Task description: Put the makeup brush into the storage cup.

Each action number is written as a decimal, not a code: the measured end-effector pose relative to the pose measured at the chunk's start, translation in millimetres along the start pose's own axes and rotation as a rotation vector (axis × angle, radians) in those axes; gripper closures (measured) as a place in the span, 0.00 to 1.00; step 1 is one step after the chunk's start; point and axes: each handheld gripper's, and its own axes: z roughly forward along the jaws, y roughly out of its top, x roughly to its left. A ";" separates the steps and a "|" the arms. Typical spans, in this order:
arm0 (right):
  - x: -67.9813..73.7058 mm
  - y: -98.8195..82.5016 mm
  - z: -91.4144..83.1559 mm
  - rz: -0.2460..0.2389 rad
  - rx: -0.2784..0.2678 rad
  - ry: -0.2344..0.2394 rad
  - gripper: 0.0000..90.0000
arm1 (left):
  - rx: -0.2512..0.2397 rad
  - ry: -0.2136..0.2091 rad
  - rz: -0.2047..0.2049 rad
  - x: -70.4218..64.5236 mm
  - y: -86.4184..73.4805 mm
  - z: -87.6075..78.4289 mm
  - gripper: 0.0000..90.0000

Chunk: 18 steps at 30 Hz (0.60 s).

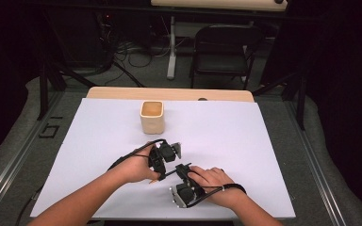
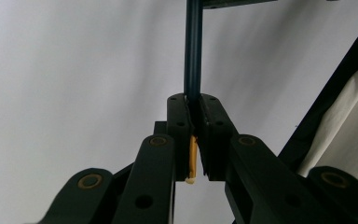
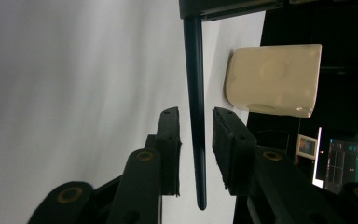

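A thin dark rod (image 1: 171, 173) runs between my two grippers near the front middle of the white sheet (image 1: 245, 141). My left gripper (image 2: 193, 100) is shut on the rod (image 2: 193, 46). A small orange-yellow piece (image 2: 192, 161) sits between its pads lower down, and I cannot tell what it is. My right gripper (image 3: 196, 114) stands open around the rod (image 3: 195, 93), whose free end hangs between the jaws with a gap on both sides. In the high view the left gripper (image 1: 159, 172) and the right gripper (image 1: 183, 169) nearly meet. A cream square cup (image 1: 152, 117) stands upright behind them, also in the right gripper view (image 3: 272, 79).
The white sheet covers a wooden table (image 1: 169, 93) with metal rails along both sides. A black folding chair (image 1: 224, 52) and floor cables (image 1: 132, 54) lie beyond the far edge. A lit screen (image 3: 340, 161) shows in the dark off the table.
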 end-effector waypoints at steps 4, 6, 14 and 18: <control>-0.6 0.6 1.1 -0.017 0.008 -0.007 0.84 | 0.000 0.000 0.001 -0.1 0.2 0.7 0.93; -1.0 0.8 1.4 -0.017 0.006 -0.007 0.85 | 0.000 -0.001 0.002 -0.2 0.3 0.6 0.93; -0.4 1.9 2.2 -0.048 0.011 -0.002 0.91 | 0.005 -0.002 0.004 -0.2 0.7 1.1 0.93; 0.3 2.3 1.7 -0.053 0.027 0.004 0.94 | 0.006 0.002 0.006 -0.1 0.9 1.4 0.93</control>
